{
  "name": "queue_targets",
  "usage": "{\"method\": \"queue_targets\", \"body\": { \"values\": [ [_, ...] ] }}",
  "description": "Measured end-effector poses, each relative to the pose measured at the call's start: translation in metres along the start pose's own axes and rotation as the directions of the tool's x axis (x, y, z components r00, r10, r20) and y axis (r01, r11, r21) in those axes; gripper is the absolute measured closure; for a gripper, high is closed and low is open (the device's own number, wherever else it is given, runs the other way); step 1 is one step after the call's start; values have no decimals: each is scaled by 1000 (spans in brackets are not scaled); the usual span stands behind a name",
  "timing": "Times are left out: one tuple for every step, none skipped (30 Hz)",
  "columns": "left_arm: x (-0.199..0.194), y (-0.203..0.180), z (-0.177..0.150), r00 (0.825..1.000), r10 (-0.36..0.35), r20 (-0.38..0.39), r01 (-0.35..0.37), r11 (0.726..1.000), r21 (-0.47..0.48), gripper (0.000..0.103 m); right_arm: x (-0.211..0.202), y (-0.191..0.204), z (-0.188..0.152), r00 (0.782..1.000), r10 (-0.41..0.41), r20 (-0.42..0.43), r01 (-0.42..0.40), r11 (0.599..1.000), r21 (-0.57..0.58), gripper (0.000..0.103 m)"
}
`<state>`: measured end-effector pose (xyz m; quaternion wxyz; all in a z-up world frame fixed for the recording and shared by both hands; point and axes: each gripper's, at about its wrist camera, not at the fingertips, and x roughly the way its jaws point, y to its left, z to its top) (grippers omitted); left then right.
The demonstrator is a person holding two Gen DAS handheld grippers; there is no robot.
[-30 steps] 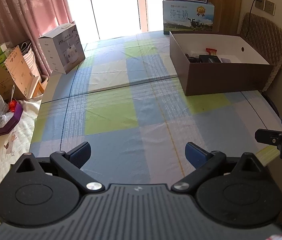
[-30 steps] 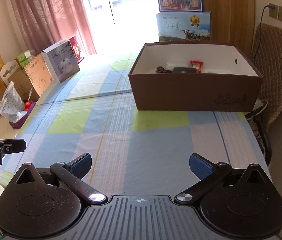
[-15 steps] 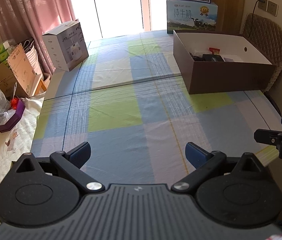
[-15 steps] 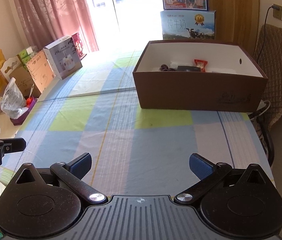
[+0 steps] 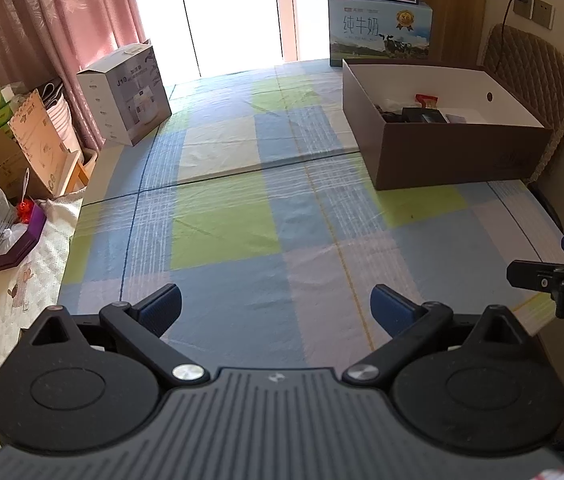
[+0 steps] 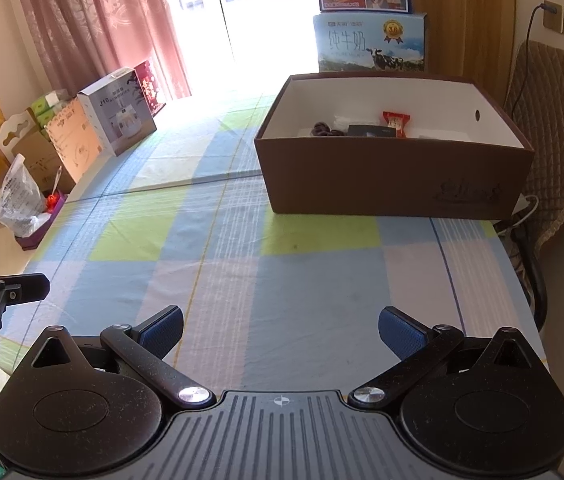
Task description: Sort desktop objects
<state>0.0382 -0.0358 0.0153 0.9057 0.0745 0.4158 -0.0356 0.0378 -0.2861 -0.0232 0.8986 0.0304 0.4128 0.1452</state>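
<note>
A brown cardboard box (image 5: 458,156) (image 6: 394,176) with a white inside stands at the far right of the checked tablecloth (image 5: 242,220) (image 6: 218,248). Inside it lie a red packet (image 6: 396,123), a dark flat item (image 6: 370,131) and a dark cord (image 6: 324,130). My left gripper (image 5: 276,308) hovers open over the near cloth, nothing between its fingers. My right gripper (image 6: 280,330) is open too, empty, facing the box from some distance. Each gripper's tip shows at the edge of the other's view.
A white appliance carton (image 5: 126,94) stands at the table's far left. A milk carton box (image 6: 370,42) sits behind the brown box. A quilted chair (image 6: 554,120) is at the right. Bags and boxes (image 5: 6,168) crowd the left side below the table edge.
Both grippers have drawn back and risen a little, so the box and table look slightly farther away. Both stay open and empty.
</note>
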Motion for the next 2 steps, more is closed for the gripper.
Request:
{"method": "queue_targets", "body": {
  "values": [
    [1, -1, 0, 1000, 2, 0, -2, 1000, 3, 3, 1, -1, 1, 1000, 0, -1, 0, 1000, 0, 2],
    [2, -1, 1, 1000, 3, -1, -3, 1000, 5, 3, 1, 0, 1, 1000, 0, -1, 0, 1000, 0, 2]
  ]
}}
